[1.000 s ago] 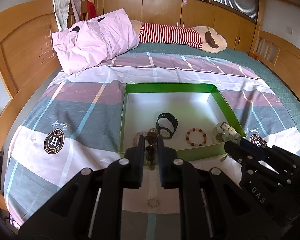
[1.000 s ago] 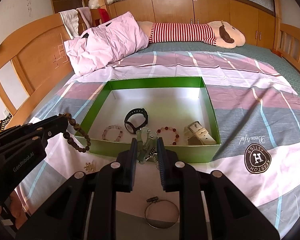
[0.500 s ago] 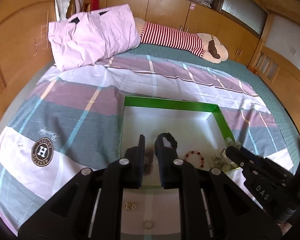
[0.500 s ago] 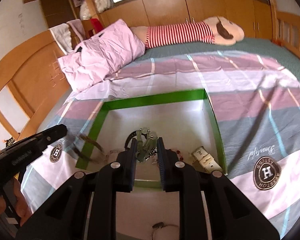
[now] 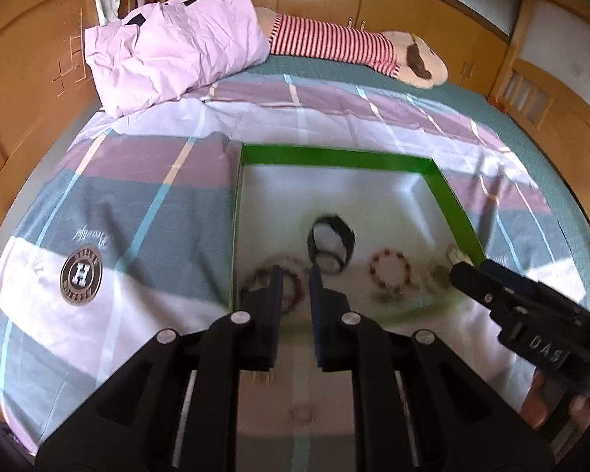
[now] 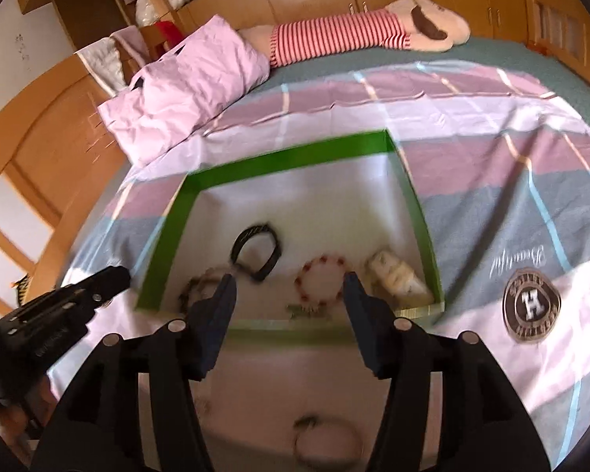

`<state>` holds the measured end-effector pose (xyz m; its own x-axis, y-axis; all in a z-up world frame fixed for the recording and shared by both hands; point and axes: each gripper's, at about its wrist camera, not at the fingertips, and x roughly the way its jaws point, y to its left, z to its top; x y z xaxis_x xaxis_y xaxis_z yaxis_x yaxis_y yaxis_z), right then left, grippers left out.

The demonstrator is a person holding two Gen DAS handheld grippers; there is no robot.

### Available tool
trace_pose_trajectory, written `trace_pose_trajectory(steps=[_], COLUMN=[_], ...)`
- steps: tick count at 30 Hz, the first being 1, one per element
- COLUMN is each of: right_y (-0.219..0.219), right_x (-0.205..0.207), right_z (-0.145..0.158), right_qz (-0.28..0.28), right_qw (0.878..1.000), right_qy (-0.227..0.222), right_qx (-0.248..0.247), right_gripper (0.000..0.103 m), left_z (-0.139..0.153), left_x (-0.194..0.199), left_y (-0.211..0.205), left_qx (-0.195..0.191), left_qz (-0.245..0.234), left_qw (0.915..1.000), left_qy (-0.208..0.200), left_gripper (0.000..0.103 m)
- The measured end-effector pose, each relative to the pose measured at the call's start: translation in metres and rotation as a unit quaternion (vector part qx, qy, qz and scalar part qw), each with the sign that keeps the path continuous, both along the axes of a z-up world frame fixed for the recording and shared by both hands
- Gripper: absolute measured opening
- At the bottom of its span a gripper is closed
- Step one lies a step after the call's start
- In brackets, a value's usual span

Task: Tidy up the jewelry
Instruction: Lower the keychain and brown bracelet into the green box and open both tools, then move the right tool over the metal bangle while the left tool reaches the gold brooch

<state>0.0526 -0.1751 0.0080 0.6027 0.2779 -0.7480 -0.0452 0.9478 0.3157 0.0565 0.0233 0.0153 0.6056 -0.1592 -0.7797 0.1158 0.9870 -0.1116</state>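
Observation:
A green box (image 5: 334, 157) with a white floor lies on the bed. It holds a black watch (image 5: 330, 247), a red bead bracelet (image 5: 389, 271), a pale watch strap (image 6: 393, 279) and a pinkish bracelet (image 6: 208, 275). My left gripper (image 5: 295, 275) hovers over the box's front left corner. Its jaws stand only slightly apart and are opening, with the dark bead bracelet (image 5: 297, 291) blurred in the narrow gap. My right gripper (image 6: 288, 279) is opening wide over the front wall with nothing pressed between its pads. A pale green bracelet (image 6: 306, 308) lies below it inside the box.
On the sheet in front of the box lie a metal hoop (image 6: 326, 440), a small ring-like trinket (image 5: 301, 413) and a small earring (image 5: 259, 375). A pink pillow (image 5: 169, 47) and a striped plush toy (image 5: 354, 43) lie at the far end of the bed. Wooden bed rails run along both sides.
Both grippers moved forward over the box's front edge. The right jaws spread and the pale green bracelet dropped into the box. The dark beads swung in over the front left corner.

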Motion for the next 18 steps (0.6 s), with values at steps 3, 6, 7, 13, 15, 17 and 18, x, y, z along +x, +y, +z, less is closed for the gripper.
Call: trace_pose_trajectory(steps=[3, 6, 7, 13, 15, 17, 18], right_y=[0.003, 0.003, 0.001, 0.005, 0.013, 0.019, 0.022], right_x=[-0.022, -0.034, -0.037, -0.061, -0.066, -0.068, -0.068], right_z=[-0.004, -0.027, -0.037, -0.074, -0.077, -0.078, -0.081], right_qz=[0.020, 0.027, 0.030, 0.048, 0.060, 0.065, 0.068], right_qw=[0.999, 0.995, 0.993, 0.981, 0.979, 0.978, 0.976], right_qy=[0.031, 0.080, 0.101, 0.166, 0.164, 0.161, 0.165], right_qx=[-0.032, -0.045, -0.052, -0.084, -0.100, -0.115, -0.124], right_gripper=[0.057, 0.057, 0.057, 0.059, 0.066, 0.067, 0.069], left_z=[-0.008, -0.035, -0.047, -0.075, -0.069, -0.065, -0.065], left_x=[-0.018, -0.030, -0.031, -0.034, -0.033, -0.031, -0.030], left_y=[0.005, 0.010, 0.012, 0.020, 0.028, 0.036, 0.038], left_qx=[0.001, 0.004, 0.002, -0.019, -0.028, -0.038, -0.042], left_qz=[0.004, 0.013, 0.015, 0.026, 0.044, 0.060, 0.065], left_qw=[0.9998, 0.9971, 0.9948, 0.9865, 0.9874, 0.9867, 0.9859], left_qy=[0.021, 0.075, 0.101, 0.160, 0.150, 0.146, 0.148], left_gripper=[0.025, 0.025, 0.025, 0.032, 0.051, 0.052, 0.052])
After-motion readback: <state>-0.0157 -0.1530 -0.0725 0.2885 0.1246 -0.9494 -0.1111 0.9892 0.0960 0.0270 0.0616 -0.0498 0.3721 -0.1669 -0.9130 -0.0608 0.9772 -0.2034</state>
